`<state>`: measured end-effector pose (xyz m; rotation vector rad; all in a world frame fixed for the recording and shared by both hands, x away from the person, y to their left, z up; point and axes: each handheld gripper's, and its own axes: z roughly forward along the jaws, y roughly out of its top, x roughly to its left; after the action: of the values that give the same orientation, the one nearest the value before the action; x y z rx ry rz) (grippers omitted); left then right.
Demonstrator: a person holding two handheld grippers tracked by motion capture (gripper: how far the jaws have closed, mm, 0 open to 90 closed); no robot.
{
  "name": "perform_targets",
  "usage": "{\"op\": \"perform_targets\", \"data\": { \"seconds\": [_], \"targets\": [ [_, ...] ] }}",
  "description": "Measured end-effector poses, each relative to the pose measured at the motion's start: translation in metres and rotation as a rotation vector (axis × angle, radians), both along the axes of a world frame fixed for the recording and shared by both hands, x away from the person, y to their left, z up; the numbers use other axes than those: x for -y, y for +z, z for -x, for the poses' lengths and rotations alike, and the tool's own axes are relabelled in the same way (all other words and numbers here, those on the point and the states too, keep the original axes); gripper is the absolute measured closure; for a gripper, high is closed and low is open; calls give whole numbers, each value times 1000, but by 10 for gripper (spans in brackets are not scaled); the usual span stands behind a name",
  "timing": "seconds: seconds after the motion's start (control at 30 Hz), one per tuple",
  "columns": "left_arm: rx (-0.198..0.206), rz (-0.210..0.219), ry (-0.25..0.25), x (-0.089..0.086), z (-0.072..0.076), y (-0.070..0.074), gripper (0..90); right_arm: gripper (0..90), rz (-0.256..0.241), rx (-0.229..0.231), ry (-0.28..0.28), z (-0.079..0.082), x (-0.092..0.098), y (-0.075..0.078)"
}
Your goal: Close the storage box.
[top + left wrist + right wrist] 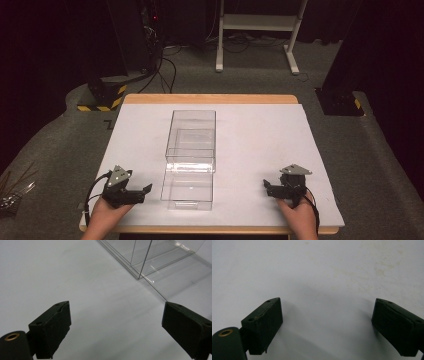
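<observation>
Both tools, left tool (142, 191) and right tool (268, 186), rest wide open and empty on the desk (260, 135), flanking what seems a clear box (192, 150).

The table (150, 99) shows a light wooden edge, and a white sheet (260, 135) covers nearly all of its top. In the right gripper view that sheet (377, 270) carries faint yellowish stains. At the table's middle stands a colourless, see-through box (192, 135), with an equally clear drawer (187, 189) at its near end; the left gripper view shows the box's (155, 252) clear panels with pale bright edges. The left gripper (142, 192) and right gripper (267, 186) are black, each topped by a grey plate. Beyond the table's far left corner sits a black block with yellow-and-black hazard stripes (102, 97). The carpet (60, 150) around the table is dark grey-green, and a white frame (257, 30) stands beyond the table's far edge.
</observation>
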<state>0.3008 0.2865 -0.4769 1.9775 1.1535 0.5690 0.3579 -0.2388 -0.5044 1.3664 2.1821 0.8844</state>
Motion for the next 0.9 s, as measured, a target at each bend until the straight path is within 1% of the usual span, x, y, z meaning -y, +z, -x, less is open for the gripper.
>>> {"op": "perform_targets", "data": {
  "seconds": [0.13, 0.2, 0.27, 0.47, 0.57, 0.7, 0.8, 0.83, 0.9],
  "targets": [
    [7, 14, -5, 2, 2, 3, 91, 98, 1, 1, 1, 0, 0, 0],
    [14, 14, -13, 2, 3, 5, 93, 98, 1, 1, 1, 0, 0, 0],
    [14, 30, -17, 3, 5, 7, 94, 98, 1, 1, 3, 0, 0, 0],
    [31, 36, -40, 5, 9, 13, 97, 98, 1, 1, 2, 0, 0, 0],
    [32, 57, -46, 7, 10, 15, 98, 98, 1, 1, 1, 0, 0, 0],
    [42, 60, -56, 8, 12, 18, 98, 98, 1, 1, 1, 0, 0, 0],
    [47, 74, -61, 9, 14, 21, 98, 98, 1, 1, 1, 0, 0, 0],
    [52, 88, -66, 11, 17, 24, 98, 98, 1, 1, 1, 0, 0, 0],
    [56, 88, -69, 11, 18, 25, 99, 98, 1, 1, 1, 0, 0, 0]
  ]
}}
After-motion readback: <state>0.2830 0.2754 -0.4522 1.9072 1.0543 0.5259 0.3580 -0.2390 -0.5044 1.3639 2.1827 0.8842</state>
